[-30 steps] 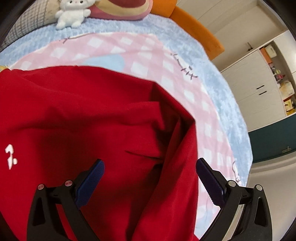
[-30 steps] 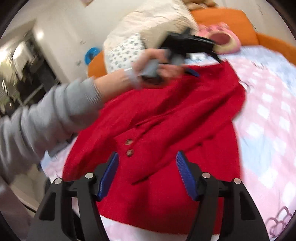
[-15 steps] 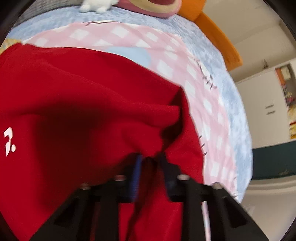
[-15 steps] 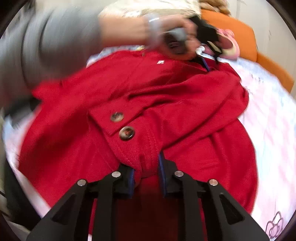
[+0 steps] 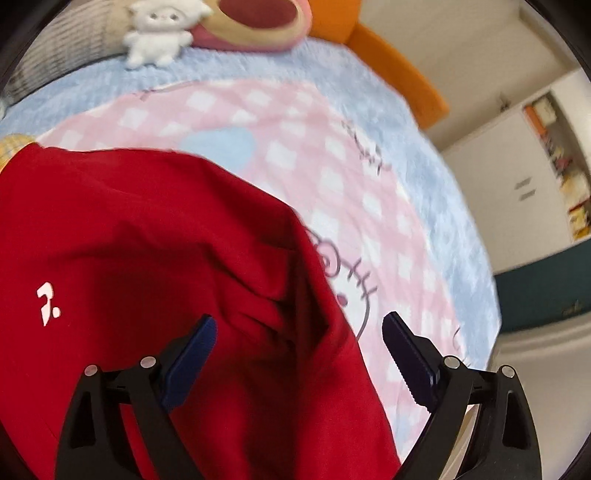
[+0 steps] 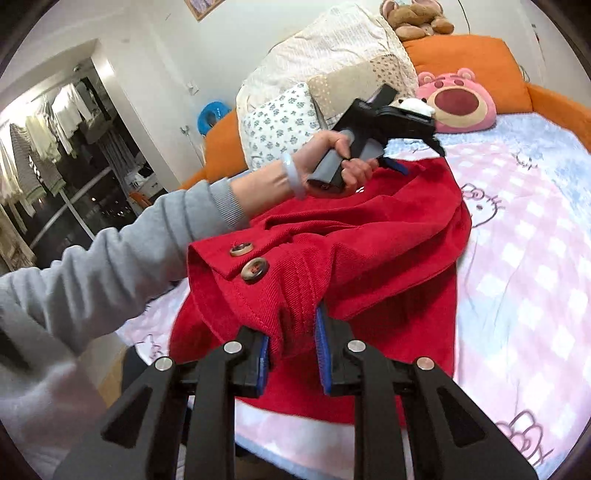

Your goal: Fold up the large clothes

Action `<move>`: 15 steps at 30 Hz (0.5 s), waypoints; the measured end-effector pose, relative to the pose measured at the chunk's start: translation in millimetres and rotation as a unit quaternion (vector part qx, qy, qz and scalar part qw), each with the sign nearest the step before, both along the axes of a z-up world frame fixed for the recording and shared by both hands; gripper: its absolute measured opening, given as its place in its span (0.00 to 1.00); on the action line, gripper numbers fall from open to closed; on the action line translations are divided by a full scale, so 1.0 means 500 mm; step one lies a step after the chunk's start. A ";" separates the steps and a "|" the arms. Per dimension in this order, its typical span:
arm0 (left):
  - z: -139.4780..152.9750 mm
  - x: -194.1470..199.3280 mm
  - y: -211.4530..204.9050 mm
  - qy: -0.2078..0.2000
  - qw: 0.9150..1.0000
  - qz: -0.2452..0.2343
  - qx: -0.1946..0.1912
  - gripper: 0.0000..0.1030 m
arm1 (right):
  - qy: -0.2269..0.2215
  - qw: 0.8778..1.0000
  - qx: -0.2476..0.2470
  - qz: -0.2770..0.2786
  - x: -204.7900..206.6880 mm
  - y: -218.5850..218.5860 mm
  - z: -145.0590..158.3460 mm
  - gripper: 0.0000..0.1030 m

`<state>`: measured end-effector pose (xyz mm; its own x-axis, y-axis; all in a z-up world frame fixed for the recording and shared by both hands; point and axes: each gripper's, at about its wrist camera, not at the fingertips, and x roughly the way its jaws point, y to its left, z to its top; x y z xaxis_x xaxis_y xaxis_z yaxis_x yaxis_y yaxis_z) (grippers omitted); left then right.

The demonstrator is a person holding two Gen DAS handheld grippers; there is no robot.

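A red coat (image 6: pixel 369 236) lies rumpled on the bed (image 6: pixel 524 236). The right gripper (image 6: pixel 293 350) pinches its buttoned cuff, seemingly lifted, while the left gripper (image 5: pixel 299 347) hangs spread above bunched fabric near a pink bear cushion (image 6: pixel 456 101).

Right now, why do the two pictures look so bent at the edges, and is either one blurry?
Left wrist view: fisheye curving with black corners; the white plush toy and pink checked blanket are smeared by blur, and folds of the red jacket lie in shadow. Right wrist view: sharper, the two buttons crisp, the same bending, and a dark window at left.
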<state>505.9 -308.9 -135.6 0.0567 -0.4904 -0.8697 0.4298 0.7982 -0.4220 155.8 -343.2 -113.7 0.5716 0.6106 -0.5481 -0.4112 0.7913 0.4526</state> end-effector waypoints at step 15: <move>0.017 0.028 0.042 0.040 0.992 0.050 -0.107 0.08 | -0.011 0.999 -0.044 -0.008 -0.016 -0.019 -0.008 0.21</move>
